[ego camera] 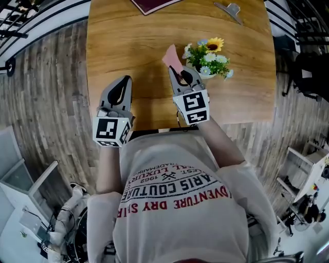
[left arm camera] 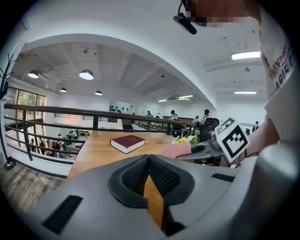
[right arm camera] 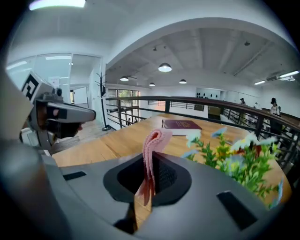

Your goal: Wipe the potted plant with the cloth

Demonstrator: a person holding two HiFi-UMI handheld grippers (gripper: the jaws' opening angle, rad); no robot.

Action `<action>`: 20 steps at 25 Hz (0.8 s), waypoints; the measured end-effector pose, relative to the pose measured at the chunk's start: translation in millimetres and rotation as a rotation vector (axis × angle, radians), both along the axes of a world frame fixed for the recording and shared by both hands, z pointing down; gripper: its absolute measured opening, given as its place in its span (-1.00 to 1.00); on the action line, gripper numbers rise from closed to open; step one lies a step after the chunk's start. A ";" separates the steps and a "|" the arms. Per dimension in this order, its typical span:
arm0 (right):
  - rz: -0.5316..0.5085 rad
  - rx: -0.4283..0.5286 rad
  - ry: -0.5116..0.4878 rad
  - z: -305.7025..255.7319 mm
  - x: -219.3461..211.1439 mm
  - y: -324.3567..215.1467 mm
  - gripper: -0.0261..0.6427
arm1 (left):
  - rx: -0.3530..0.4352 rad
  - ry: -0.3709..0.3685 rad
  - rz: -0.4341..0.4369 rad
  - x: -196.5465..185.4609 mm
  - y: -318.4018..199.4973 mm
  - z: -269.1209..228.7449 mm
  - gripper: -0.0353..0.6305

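Observation:
A small potted plant with yellow, white and blue flowers stands on the wooden table; it also shows as the plant at the right of the right gripper view. My right gripper is shut on a folded pink cloth, whose free end sticks up beside the plant's left side. The cloth is pinched between the jaws. My left gripper hangs over the table's near left part, shut and empty, its tips pressed together. From there the cloth and plant appear at the right.
A dark red book lies at the table's far edge, also seen as the book and the book. A grey metal object lies at the far right. Railings border the mezzanine. The person's torso is at the near edge.

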State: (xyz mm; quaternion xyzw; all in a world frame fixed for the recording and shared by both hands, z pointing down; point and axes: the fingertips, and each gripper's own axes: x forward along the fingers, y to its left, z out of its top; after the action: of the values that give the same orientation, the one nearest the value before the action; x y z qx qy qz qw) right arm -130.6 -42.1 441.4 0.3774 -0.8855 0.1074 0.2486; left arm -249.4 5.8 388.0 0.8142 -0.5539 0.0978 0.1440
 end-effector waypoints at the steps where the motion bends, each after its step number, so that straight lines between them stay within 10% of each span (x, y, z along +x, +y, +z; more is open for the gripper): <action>1: 0.032 -0.016 0.019 12.6 3.6 -1.7 -0.81 | -0.012 0.003 0.010 0.7 1.5 5.2 -0.84; 11: 0.343 -0.061 0.105 68.9 49.6 -18.8 -0.81 | -0.066 -0.019 0.132 14.1 7.6 34.0 -0.84; 20: 0.650 -0.242 -0.174 79.6 75.4 -4.2 -0.81 | -0.078 -0.010 0.209 26.0 5.5 43.4 -0.84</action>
State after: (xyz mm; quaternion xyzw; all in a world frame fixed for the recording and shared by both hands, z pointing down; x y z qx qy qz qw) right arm -55.2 -46.2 521.0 0.5966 -0.7181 0.3165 0.1679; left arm -223.4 11.3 431.4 0.8609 -0.4623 0.1377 0.1617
